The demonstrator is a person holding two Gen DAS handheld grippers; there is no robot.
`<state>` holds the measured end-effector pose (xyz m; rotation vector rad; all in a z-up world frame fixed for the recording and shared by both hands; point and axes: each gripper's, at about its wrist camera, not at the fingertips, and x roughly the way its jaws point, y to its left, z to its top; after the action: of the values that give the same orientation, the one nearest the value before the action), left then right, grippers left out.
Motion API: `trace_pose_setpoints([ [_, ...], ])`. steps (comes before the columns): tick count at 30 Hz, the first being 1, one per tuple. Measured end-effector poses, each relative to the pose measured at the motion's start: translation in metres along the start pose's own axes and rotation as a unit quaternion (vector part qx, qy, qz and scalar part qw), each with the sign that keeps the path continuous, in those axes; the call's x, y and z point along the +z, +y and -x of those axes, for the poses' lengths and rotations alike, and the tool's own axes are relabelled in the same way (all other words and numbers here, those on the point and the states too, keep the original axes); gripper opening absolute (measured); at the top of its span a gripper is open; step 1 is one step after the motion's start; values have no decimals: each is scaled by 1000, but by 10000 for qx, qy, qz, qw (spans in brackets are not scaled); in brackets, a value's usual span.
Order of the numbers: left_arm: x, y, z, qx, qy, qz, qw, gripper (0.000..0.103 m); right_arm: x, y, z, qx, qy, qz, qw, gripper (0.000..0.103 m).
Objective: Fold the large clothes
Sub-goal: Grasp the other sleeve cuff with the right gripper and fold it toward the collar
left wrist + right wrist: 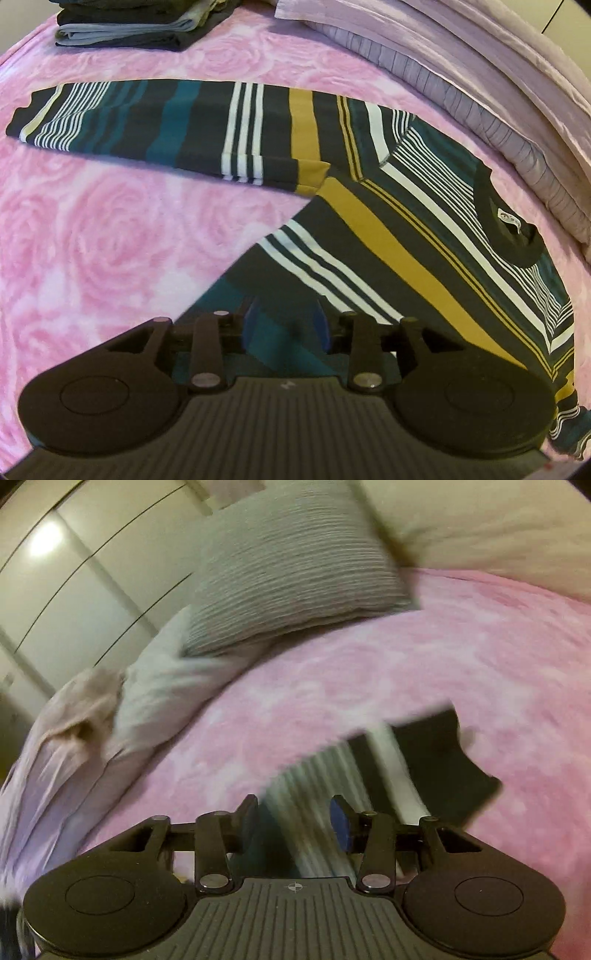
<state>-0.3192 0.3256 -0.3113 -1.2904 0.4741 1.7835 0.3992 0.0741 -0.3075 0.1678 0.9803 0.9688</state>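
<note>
Plush pink rose-patterned blanket (92, 240) under flat striped knit shirt (388, 229)

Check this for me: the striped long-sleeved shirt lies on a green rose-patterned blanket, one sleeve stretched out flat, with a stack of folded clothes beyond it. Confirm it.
One thing is wrong: the rose-patterned blanket is pink, not green, as the left wrist view shows. The rest holds: the striped long-sleeved shirt lies on it, one sleeve stretched out flat, with the stack of folded clothes beyond.
</note>
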Motion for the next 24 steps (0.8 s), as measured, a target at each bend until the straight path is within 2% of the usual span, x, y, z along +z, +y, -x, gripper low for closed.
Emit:
trace_pose_setpoints([
  [3, 1, -6, -5, 2, 40, 35, 10000, 29, -9, -20, 4, -481, 241, -262, 9982, 39],
  [6, 1, -10, -8, 51, 63, 30, 10000, 30, -22, -53, 13, -823, 279, -1024, 9909, 40],
  [10, 2, -14, -13, 107, 98, -36, 9999, 30, -17, -92, 7, -691, -85, -2202, 9730, 41],
  [11, 2, -15, -14, 115, 112, -67, 9998, 30, -14, -98, 1, -683, -238, -2457, 9667, 40],
  [12, 2, -17, -15, 112, 135, -96, 9998, 30, -13, -103, -6, -672, -307, -2670, 9608, 35],
  [13, 2, -19, -16, 101, 149, -114, 9998, 30, -9, -106, -10, -751, -286, -2729, 9587, 1],
  [15, 4, -21, -14, 46, 126, -149, 9998, 30, -1, -92, -4, -977, -210, -2101, 9726, 1],
  [17, 7, -20, -10, 26, 51, -245, 9997, 30, 0, -80, 32, -965, -642, -1590, 9805, 1],
  [20, 9, -16, -10, 45, 78, -348, 9994, 30, -11, -87, 105, -1258, -1319, -1736, 9678, 0],
  [21, 7, -14, -12, 36, 137, -353, 9993, 30, -18, -91, 118, -1390, -1327, -1821, 9643, 0],
  [24, -1, -13, -19, 44, 383, -416, 9984, 30, -51, -102, 126, -2003, -589, -1864, 9600, 0],
])
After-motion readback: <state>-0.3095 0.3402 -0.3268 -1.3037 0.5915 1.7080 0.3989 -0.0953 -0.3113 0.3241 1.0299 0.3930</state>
